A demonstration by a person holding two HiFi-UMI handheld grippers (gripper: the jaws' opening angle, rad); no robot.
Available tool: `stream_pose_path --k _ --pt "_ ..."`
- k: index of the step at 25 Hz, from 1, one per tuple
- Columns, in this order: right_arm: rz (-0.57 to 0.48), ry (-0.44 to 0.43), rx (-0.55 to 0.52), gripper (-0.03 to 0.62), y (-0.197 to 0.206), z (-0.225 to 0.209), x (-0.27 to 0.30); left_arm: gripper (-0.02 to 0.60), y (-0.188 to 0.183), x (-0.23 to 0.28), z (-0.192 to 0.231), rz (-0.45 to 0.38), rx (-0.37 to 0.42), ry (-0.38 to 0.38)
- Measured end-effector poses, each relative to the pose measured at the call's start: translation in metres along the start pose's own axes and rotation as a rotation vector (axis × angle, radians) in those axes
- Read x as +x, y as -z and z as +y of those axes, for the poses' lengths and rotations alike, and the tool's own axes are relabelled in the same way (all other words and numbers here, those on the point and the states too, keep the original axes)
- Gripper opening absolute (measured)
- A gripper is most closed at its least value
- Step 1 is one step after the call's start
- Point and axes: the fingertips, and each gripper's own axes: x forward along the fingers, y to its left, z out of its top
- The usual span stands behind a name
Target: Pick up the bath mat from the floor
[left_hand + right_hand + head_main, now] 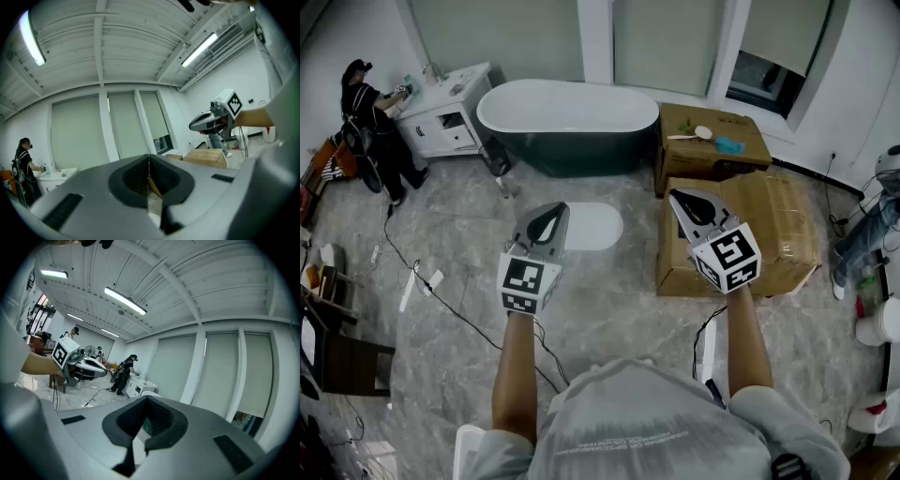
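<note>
The white oval bath mat [593, 228] lies flat on the grey marble floor in front of the dark bathtub [569, 116]. My left gripper [560, 208] is held up in the air over the mat's left end, jaws shut and empty, and hides part of the mat. To the right, my right gripper [674, 195] hovers before the cardboard boxes, also shut with nothing in it. Both point away from me and slightly upward, so each gripper view shows mostly ceiling and windows. The left gripper view shows the right gripper [211, 120]; the right gripper view shows the left gripper [83, 364].
Two cardboard boxes [741, 230] stand right of the mat. A white vanity [445, 108] with a person [373, 131] at it is at the far left. Cables [441, 300] trail over the floor; a dark chair [333, 352] stands at the left edge.
</note>
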Motion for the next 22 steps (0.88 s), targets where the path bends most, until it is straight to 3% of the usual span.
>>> stream_pose_path --k 22 --pt "-0.026 -0.018 0.039 0.009 0.012 -0.009 -0.007 0.018 0.002 0.009 -0.012 0.028 -0.009 -0.001"
